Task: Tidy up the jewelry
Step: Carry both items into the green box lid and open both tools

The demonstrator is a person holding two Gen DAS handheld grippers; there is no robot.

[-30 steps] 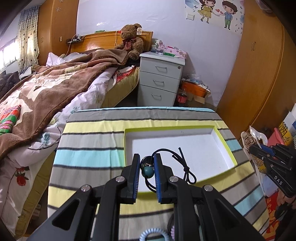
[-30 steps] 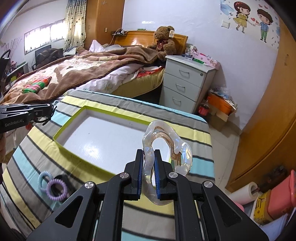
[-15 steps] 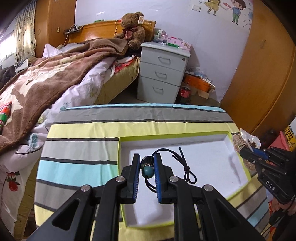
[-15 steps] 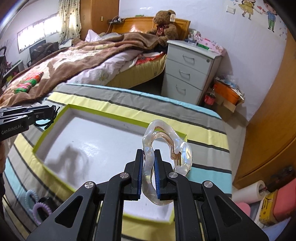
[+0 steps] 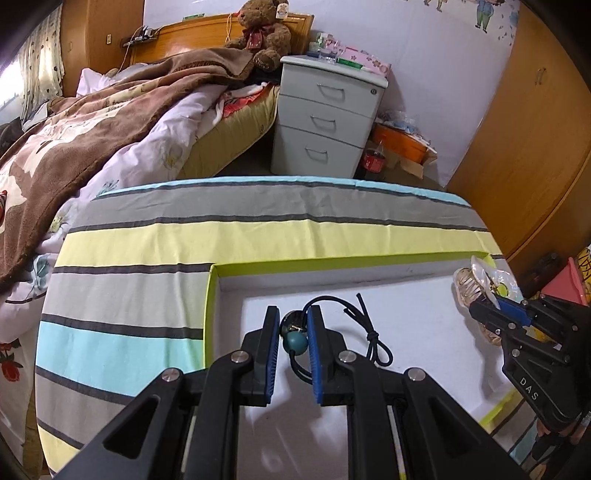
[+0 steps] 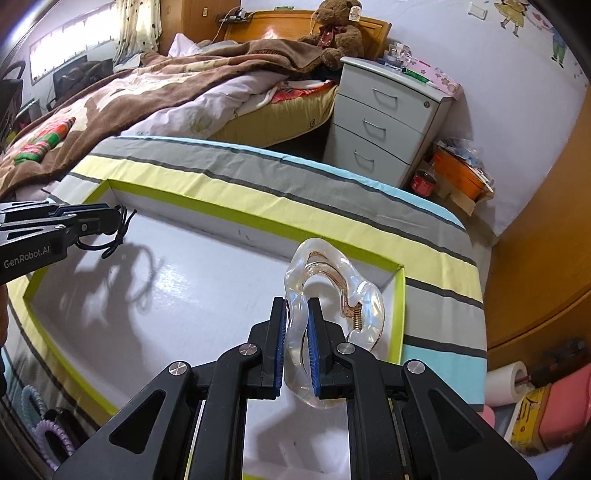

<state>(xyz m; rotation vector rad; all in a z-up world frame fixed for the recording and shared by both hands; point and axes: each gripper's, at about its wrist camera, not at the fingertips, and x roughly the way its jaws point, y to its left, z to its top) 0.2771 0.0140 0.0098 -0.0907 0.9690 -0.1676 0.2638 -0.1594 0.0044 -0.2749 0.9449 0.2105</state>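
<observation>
Left tongs [image 5: 292,338] clamped on beaded cord [image 5: 295,334], right tongs [image 6: 296,341] clamped on clear hair claw [image 6: 332,295], both above white tray [image 6: 255,216] mid-counter. Risk: dangling cord snagging pads at release; claw bouncing past tray's right rim.

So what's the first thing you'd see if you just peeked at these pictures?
Probably the clear hair claw, pinched in the right gripper above the white tray with the green rim. Next, the left gripper holding a black cord with beads over that tray, and the teddy bear on the bed behind.
</observation>
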